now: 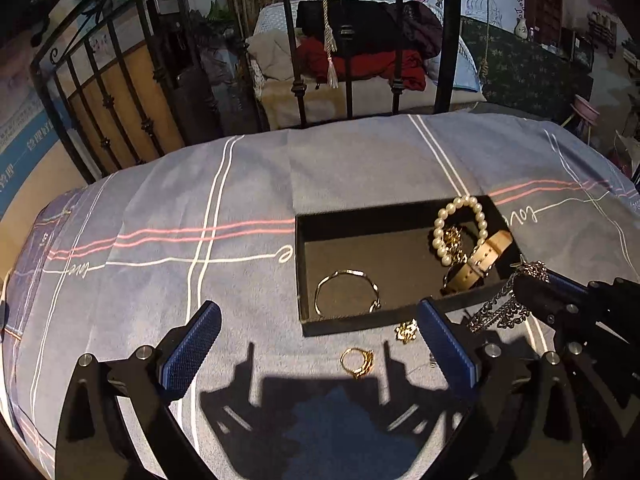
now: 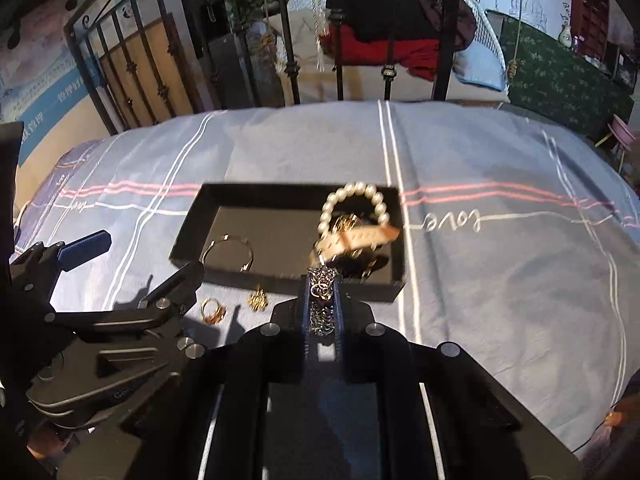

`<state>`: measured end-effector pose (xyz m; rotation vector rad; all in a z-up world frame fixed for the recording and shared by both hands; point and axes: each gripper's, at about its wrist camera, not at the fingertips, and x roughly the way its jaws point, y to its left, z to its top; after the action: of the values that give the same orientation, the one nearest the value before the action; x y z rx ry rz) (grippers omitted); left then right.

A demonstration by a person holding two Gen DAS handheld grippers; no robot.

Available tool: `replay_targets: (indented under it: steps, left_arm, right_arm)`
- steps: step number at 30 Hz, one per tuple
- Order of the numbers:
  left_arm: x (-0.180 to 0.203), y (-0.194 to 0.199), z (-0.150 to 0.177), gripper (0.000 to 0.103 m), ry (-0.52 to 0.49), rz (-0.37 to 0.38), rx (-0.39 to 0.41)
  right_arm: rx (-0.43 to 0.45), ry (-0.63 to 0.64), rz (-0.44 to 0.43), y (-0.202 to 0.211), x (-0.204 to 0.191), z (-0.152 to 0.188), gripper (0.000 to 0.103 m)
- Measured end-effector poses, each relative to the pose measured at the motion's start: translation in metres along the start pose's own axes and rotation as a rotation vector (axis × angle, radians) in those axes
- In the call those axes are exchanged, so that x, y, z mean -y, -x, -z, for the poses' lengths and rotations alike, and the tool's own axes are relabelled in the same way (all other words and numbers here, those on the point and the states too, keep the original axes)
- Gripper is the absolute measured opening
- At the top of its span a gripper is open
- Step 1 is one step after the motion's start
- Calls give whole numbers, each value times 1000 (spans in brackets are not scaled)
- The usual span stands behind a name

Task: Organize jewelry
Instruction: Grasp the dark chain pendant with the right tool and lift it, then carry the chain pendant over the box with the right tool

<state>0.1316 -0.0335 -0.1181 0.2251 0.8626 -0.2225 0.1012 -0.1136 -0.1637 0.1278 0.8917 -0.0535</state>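
Note:
A black tray (image 1: 304, 264) (image 2: 188, 240) lies on the bed. In it are a pearl bracelet (image 1: 440, 224) (image 2: 352, 192), a tan-strap watch (image 1: 484, 258) (image 2: 360, 240) and a thin gold bangle (image 1: 346, 292) (image 2: 228, 254). A gold ring (image 1: 357, 362) (image 2: 213, 310) and a small gold piece (image 1: 406, 332) (image 2: 258, 301) lie on the sheet in front of the tray. My left gripper (image 1: 320, 352) (image 2: 140, 256) is open above the ring. My right gripper (image 2: 320, 280) (image 1: 524, 280) is shut on a silver chain (image 1: 500, 310) (image 2: 322, 300) at the tray's near right edge.
The blue-grey striped sheet (image 1: 360, 168) covers the bed. A black iron bed frame (image 1: 292, 60) stands at the far edge, with clothes piled on a chair (image 1: 360, 52) behind it. The bed falls away at left and right.

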Motion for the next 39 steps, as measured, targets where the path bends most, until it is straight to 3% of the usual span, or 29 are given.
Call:
replay_targets:
  steps: [20, 39]
  left_arm:
    - [-10, 35, -68, 96, 15, -16, 143]
    - [-12, -18, -41, 96, 10, -27, 21]
  right_arm:
    - [167, 66, -8, 56, -8, -87, 11]
    - [-5, 15, 15, -14, 6, -55, 11]
